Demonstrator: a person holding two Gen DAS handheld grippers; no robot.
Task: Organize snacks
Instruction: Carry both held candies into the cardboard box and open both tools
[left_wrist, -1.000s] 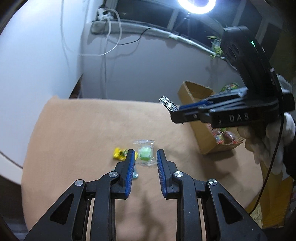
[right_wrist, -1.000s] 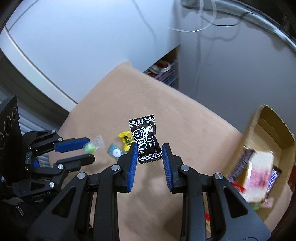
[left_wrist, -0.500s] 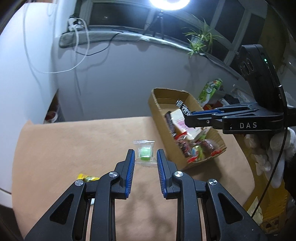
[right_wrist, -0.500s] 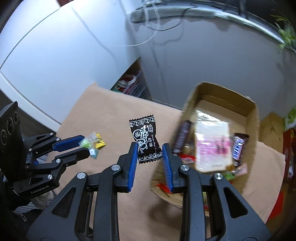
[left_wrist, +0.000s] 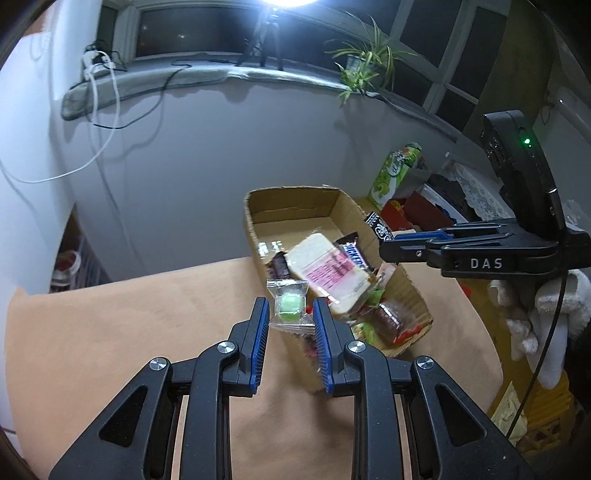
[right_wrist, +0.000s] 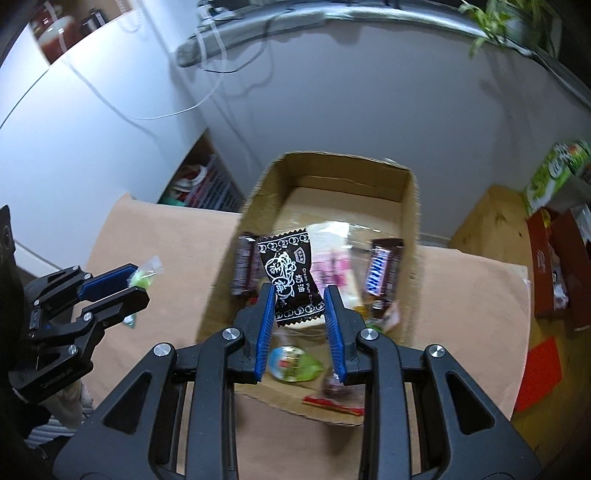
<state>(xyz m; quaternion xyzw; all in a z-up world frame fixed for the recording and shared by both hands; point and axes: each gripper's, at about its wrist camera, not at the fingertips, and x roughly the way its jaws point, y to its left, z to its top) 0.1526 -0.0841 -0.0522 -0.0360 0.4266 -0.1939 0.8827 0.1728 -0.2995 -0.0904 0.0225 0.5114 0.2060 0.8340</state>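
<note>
The green candy in a clear wrapper (left_wrist: 289, 305) is pinched between the blue pads of the left gripper (left_wrist: 288, 321), sticking up past the fingertips. Right behind it and a bit to the right sits the cardboard box (left_wrist: 255, 210), so the candy hangs at the box's near left edge. The right gripper (right_wrist: 299, 314) is clamped on a black plum candy packet (right_wrist: 290, 277) with white print, held upright straight over the box (right_wrist: 408, 206). Below and beyond its tips there's a wrapped sandwich with a pink label (right_wrist: 332, 266), a Snickers bar (right_wrist: 380, 273) to the right, a dark bar (right_wrist: 243, 269) to the left, and a round green-lidded jelly cup (right_wrist: 291, 363) closer in, under the jaws. Box sits on a tan tabletop (left_wrist: 110, 332). Off to the right gripper's far right there's a green carton (right_wrist: 554, 173). A white-gloved hand (left_wrist: 546, 314) carries the right gripper.
</note>
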